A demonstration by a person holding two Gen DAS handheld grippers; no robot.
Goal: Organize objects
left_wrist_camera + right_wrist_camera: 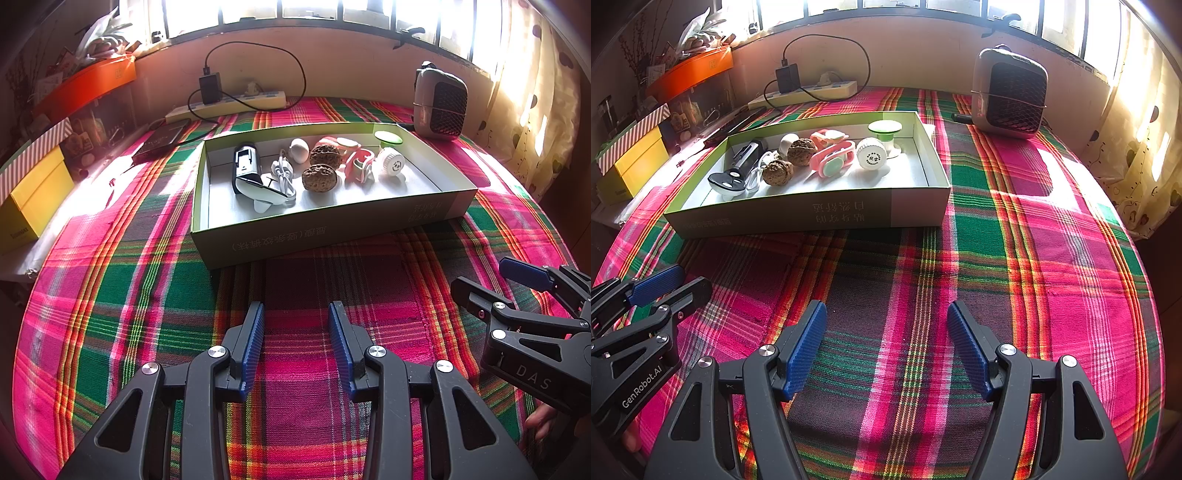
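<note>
Left gripper [296, 314]: jaws apart with nothing between the blue pads, hovering over the plaid cloth [306, 369] in front of the box.
Right gripper [886, 314]: jaws spread wide and empty, also above the cloth, just beside the left one.
Box [332, 225]: shallow, green-rimmed, open on top, sitting on the cloth beyond both grippers.
Box contents, left to right: black-and-white gadget [247, 162] at the left end, coiled white cable [282, 171] touching it, white egg shape [299, 149] behind, two brown walnuts [319, 177], pink-and-white clip [358, 166], white round cap [389, 162], and a green-topped suction cup [388, 137] at the back right.
Behind the box: power strip [229, 103] on the left, small heater [439, 101] on the right.
</note>
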